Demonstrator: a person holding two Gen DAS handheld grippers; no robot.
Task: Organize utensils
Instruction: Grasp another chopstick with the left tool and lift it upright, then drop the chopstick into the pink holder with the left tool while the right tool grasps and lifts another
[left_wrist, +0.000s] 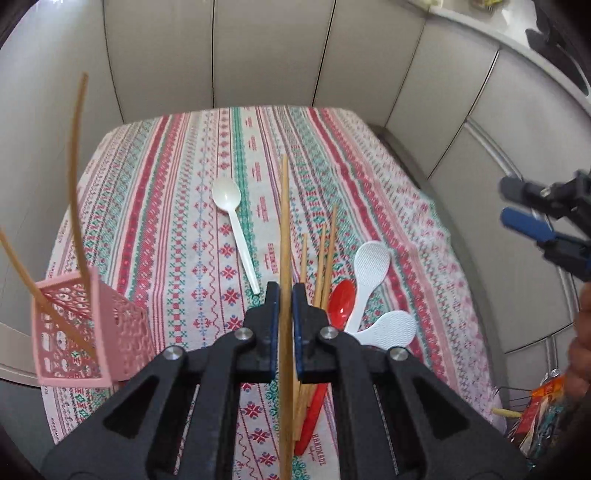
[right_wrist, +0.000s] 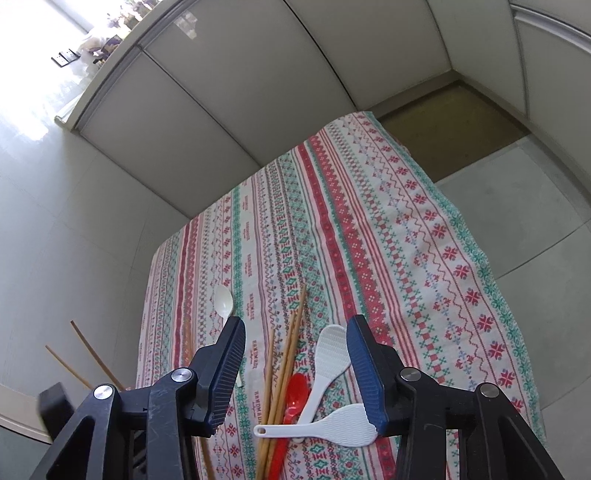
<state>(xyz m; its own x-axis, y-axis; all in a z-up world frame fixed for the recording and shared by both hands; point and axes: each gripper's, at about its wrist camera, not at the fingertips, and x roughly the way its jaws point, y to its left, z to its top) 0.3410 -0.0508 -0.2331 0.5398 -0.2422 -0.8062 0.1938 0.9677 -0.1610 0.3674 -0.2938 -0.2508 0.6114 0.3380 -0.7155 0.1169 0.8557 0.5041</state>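
My left gripper (left_wrist: 284, 295) is shut on a wooden chopstick (left_wrist: 284, 229) and holds it upright above the patterned tablecloth (left_wrist: 177, 229). A pink lattice basket (left_wrist: 88, 332) at the left holds two chopsticks (left_wrist: 75, 177). On the cloth lie several chopsticks (left_wrist: 325, 251), a red spoon (left_wrist: 341, 301), two white rice paddles (left_wrist: 371, 269) and a white plastic spoon (left_wrist: 231, 210). My right gripper (right_wrist: 295, 369) is open and empty above the paddles (right_wrist: 330, 354), the red spoon (right_wrist: 295, 395) and the loose chopsticks (right_wrist: 291, 343); it also shows in the left wrist view (left_wrist: 528, 210).
Grey panel walls (left_wrist: 258, 55) close the table on the far and right sides. A wire rack with packets (left_wrist: 535, 413) stands off the table's right front corner. The cloth's far half (right_wrist: 369, 221) lies flat.
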